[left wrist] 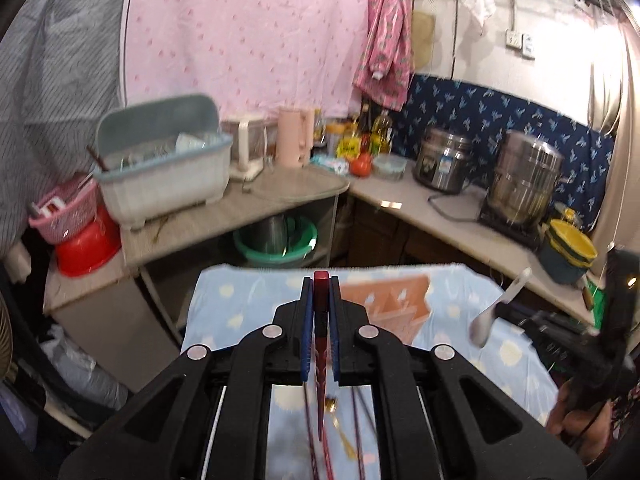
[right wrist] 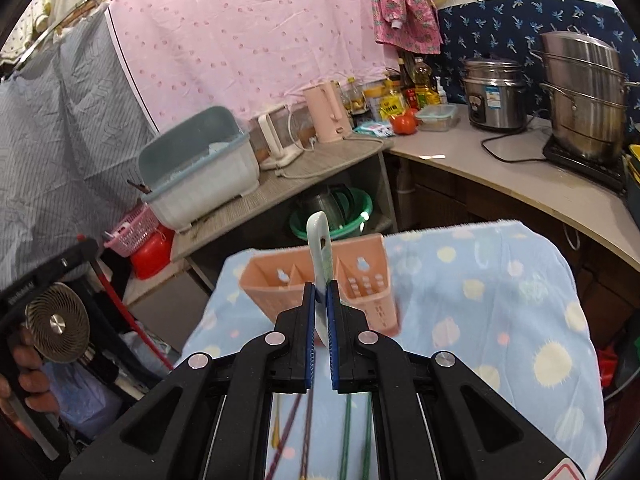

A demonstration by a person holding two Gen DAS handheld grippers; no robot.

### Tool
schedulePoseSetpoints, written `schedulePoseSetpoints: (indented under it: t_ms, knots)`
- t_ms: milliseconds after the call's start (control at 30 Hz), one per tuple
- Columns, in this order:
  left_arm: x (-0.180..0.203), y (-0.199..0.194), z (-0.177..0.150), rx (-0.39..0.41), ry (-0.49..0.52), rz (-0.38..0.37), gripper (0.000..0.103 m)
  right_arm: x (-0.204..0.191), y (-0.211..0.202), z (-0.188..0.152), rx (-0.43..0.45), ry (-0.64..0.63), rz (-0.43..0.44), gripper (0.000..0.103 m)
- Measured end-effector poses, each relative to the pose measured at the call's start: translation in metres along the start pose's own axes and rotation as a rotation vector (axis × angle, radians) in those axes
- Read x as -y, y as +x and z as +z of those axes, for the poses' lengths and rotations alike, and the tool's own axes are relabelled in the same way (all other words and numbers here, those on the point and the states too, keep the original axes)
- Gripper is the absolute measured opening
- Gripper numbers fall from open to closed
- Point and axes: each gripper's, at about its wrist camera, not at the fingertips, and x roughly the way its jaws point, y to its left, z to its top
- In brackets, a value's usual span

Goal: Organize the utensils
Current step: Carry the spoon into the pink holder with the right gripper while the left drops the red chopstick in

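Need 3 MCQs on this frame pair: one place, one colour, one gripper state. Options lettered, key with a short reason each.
1. Where is the peach utensil holder?
A. on the blue dotted cloth
B. on the kitchen counter
C. inside the green basin

2. What colour is the chopstick clamped in the left gripper?
A. green
B. dark red
C. white

3. What state is the right gripper in?
A. open, with nothing in it
B. shut on a pale spoon
C. shut on a chopstick

Key:
1 A: the holder stands on the cloth right ahead of both grippers.
2 B: a dark red tip sticks out between the blue pads.
3 B: the spoon's pale handle rises from between the closed fingers; the left wrist view shows its bowl hanging below.
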Motion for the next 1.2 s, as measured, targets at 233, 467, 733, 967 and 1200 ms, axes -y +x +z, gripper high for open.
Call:
schedulePoseSetpoints:
  t_ms: [233,467,733,967,1200]
  knots:
    - [0.019,0.01,0.057,0.113,0.008,-0.018,0.007,0.003,0.039,0.031,0.025,0.051,0.058,0.006]
    - [0.027,0.053,0.078,0.136,-0.007,-0.013,0.007,0.014,0.087,0.04,0.004,0.102,0.073,0.006]
    - [0.018,0.103,0.053,0.052,-0.017,0.008,0.007,0.028,0.128,0.022,-0.063,0.106,0.036,0.006]
    - [0.016,0.122,0.021,0.002,-0.025,0.013,0.023,0.04,0.124,0.005,-0.034,0.118,-0.036,0.039]
    - [0.018,0.111,-0.007,-0.023,-0.018,0.045,0.03,0.03,0.099,-0.015,-0.036,0.088,-0.053,0.041]
